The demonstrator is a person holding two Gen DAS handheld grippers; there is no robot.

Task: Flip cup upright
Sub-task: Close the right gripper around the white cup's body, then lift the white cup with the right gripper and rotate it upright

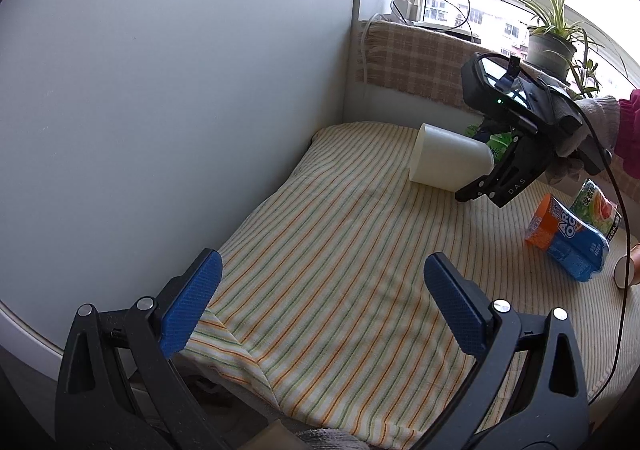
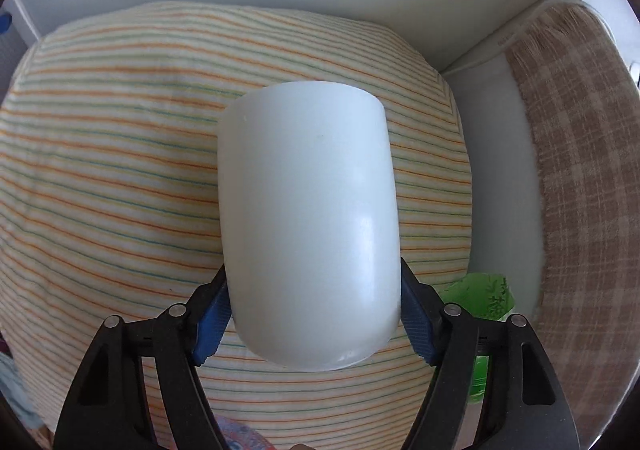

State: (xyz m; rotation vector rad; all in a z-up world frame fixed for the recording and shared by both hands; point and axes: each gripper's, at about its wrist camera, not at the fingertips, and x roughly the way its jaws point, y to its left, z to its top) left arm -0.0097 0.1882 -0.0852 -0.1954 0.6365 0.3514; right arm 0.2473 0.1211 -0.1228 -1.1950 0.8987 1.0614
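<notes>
So the white cup (image 2: 310, 226) is lying on its side on the striped cloth (image 1: 340, 270), near the far corner by the wall, mouth pointing away from the right gripper (image 2: 316, 314). That gripper's blue pads (image 2: 212, 324) are snug against both sides of the cup near its closed bottom end, so it looks like it's got hold of it. The left gripper (image 1: 320, 302) hangs back near the front edge of the striped cloth, fingers spread wide, nothing in them.

For the flip I'd keep the squeeze firm, since smooth plastic probably slips, lift a bit off the cloth first, then roll the wrist so the mouth ends up on top. Watch the green carton (image 2: 486, 296) just beside the cup on the right, easy to bump.
</notes>
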